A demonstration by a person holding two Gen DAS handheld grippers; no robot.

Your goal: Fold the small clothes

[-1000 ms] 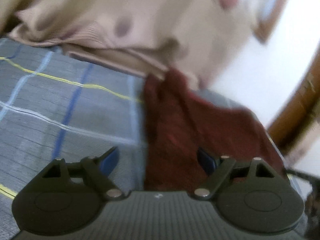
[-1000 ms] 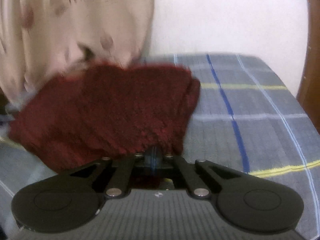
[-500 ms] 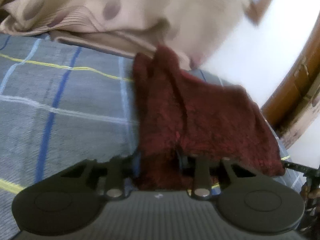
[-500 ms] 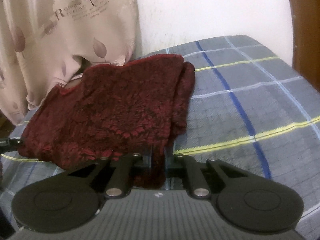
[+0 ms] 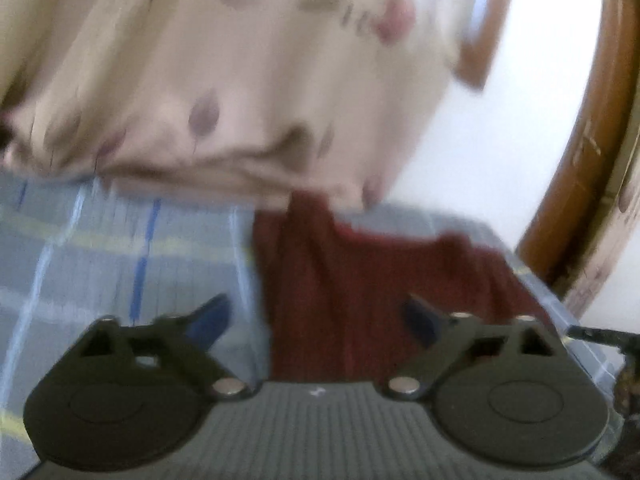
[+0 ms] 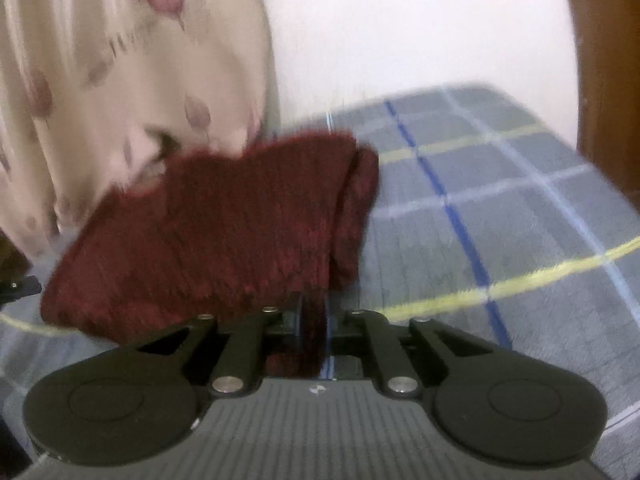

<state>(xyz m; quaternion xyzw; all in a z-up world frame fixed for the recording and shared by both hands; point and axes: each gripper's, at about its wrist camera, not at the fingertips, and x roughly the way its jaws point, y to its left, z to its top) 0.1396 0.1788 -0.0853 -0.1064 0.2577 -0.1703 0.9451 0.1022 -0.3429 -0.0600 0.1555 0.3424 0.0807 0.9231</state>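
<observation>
Here we have the right gripper pinched tight on the near edge of the dark red garment, which lies on the checked bedcover, while the left gripper stands wide apart over the cloth's left edge, holding nothing. To fold cleanly, we judge it best to close the left on that edge before lifting, keep both corners level, and steer clear of the beige curtain that hangs just beyond.

Fuzzy dark red knit garment, matt woven checked bedsheet, smooth printed curtain, glossy wooden frame
</observation>
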